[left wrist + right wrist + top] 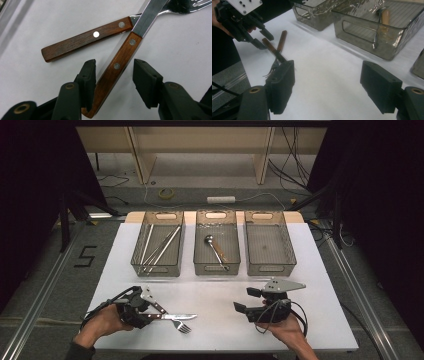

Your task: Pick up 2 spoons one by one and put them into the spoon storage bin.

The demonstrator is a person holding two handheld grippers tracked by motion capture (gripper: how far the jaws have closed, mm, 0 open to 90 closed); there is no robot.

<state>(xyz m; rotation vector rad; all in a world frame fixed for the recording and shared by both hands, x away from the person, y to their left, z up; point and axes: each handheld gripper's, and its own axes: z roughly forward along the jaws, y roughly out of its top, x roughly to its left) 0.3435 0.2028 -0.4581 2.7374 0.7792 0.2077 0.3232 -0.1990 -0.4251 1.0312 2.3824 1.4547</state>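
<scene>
Left gripper view: the left claw (115, 75) straddles the wood-handled steel knife (117, 67), its matte black jaws half apart; the left pad seems to touch the riveted handle, the right stands clear, so no grip. The knife's smooth blade crosses the wood-handled fork (87, 40), both lying on the white counter (220, 325) near its front left. The right claw (327, 85) gapes wide with nothing in it. Beyond, three smoky clear plastic bins (270, 250) with cut-out handles. A black "5" (86, 256) marks the floor.
</scene>
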